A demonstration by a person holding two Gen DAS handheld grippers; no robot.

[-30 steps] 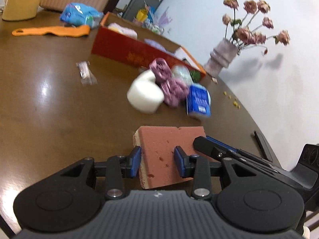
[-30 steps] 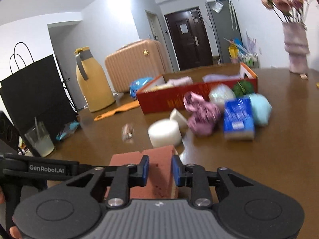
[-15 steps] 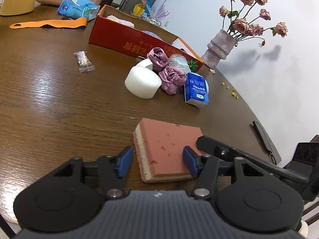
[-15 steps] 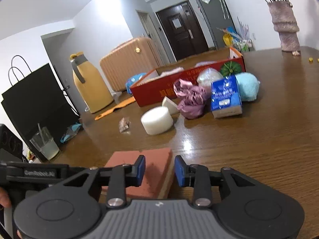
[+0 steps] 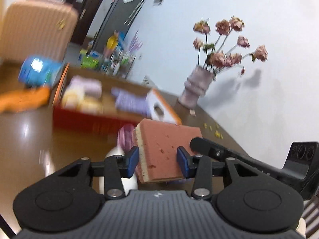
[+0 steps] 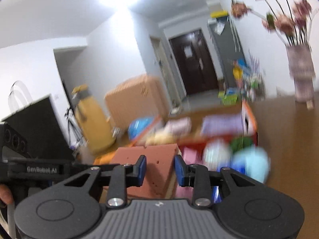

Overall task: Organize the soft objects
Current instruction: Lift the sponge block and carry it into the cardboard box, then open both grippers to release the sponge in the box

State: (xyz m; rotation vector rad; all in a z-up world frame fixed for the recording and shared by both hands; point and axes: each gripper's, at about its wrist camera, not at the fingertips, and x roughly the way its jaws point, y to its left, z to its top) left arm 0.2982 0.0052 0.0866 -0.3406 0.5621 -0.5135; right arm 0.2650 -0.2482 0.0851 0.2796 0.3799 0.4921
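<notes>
A terracotta sponge [image 5: 163, 145] with a pale underside hangs in the air above the brown table [image 5: 30, 135]. My left gripper [image 5: 157, 161] has its blue pads against the sponge's two sides, and its jaws are closing on it. In the right wrist view the same sponge [image 6: 157, 159] has its right end between the pads of my right gripper [image 6: 160, 169], which is shut on it. The right gripper's fingers [image 5: 201, 142] reach the sponge's far corner. Just beyond it stands the red cardboard box [image 5: 83, 119] holding several soft items.
A purple cloth [image 5: 124, 137] and a white roll [image 5: 119, 155] lie under the sponge. A light blue ball [image 6: 251, 163] and a green item [image 6: 242, 142] sit by the box. A vase of dried roses [image 5: 196, 87], an orange tool [image 5: 24, 99], a blue packet [image 5: 37, 71] and a yellow flask [image 6: 91, 123] stand around.
The sponge was resting on the table; now both grippers have risen with it and moved toward the red box. The views are blurred by the motion.
</notes>
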